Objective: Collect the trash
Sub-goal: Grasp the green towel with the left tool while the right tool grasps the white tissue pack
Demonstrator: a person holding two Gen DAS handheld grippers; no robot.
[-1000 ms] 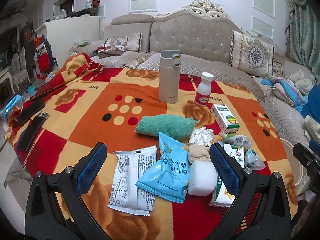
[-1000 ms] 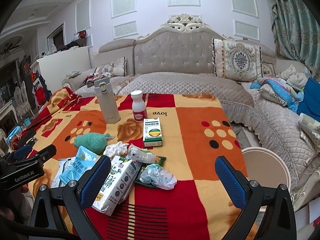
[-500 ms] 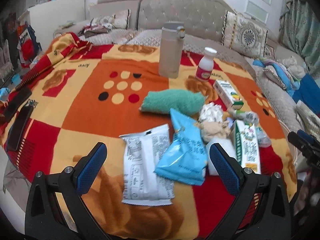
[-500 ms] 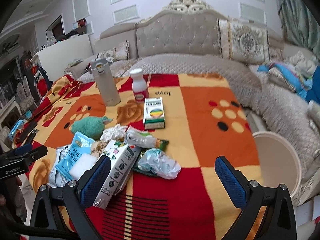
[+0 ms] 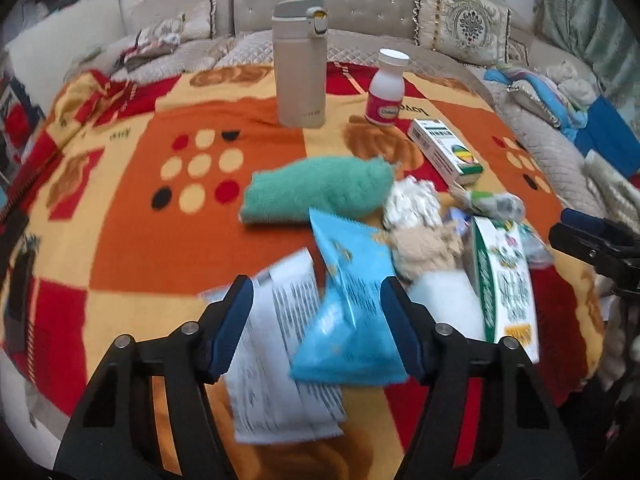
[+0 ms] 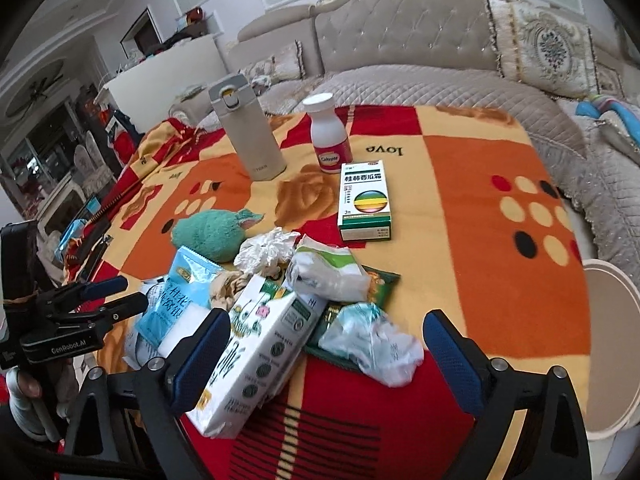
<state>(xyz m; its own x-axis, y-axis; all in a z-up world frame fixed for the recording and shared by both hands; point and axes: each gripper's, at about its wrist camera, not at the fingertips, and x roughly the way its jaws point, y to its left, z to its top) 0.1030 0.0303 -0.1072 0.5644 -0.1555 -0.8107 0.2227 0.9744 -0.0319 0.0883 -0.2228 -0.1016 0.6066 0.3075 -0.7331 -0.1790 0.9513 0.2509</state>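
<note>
left gripper (image 5: pixel 316 328) | jaws just closing, half-open around blue snack bag (image 5: pixel 352 312), 12 o'clock, no grip | right gripper (image 6: pixel 326 350) jaws wide, empty | pickup imminent

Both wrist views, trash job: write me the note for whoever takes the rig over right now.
Left gripper: open, jaws just been closing, blue snack bag between them, not pinched.
Right gripper: open, jaws just narrowed slightly, above the milk carton and crumpled wrapper, holding nothing.
Trash sits piled at the blanket's near edge; white packet beside the blue bag.
Thermos, pill bottle, medicine box stand behind.
Round bin: right of the table.
Done: nothing collected.
Left: everything.
</note>
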